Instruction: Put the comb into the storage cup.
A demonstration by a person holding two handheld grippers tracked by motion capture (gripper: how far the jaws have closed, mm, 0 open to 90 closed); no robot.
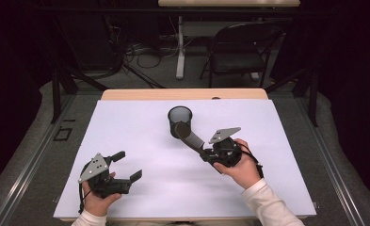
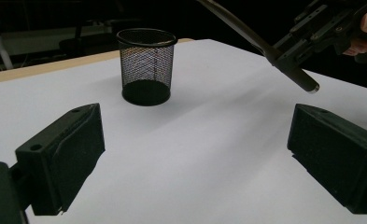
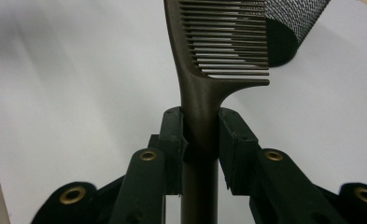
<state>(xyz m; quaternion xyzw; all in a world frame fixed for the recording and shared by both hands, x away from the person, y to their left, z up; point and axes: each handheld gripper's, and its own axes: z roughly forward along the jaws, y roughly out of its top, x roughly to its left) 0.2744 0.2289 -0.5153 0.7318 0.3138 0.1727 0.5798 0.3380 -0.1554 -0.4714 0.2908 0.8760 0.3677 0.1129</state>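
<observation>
High view first: the right gripper [image 1: 202, 149], right of the middle of the frame, holds a dark comb [image 1: 188, 135] by its handle, and the comb's far end leans toward the black mesh cup [image 1: 180, 120] that stands near the top middle of the white worktop [image 1: 126, 122]. I cannot tell if the comb touches the cup. The left gripper [image 1: 127, 165] sits at the lower left with its jaws spread wide and nothing in them. Left gripper view next: the cup [image 2: 146, 65] stands upright at the upper middle, and the comb's handle end [image 2: 293, 75] pokes out of the right gripper [image 2: 284, 52] at the upper right, up off the worktop. Right gripper view last: both jaws pinch the comb's handle [image 3: 201, 107] just below the teeth [image 3: 228, 37], with the cup [image 3: 288, 23] at the upper right. The comb looks light, thin and stiff, and a bit smooth, so it could slip or twist. The thick handle is the best place to hold it, not the fine teeth, which could bend.
</observation>
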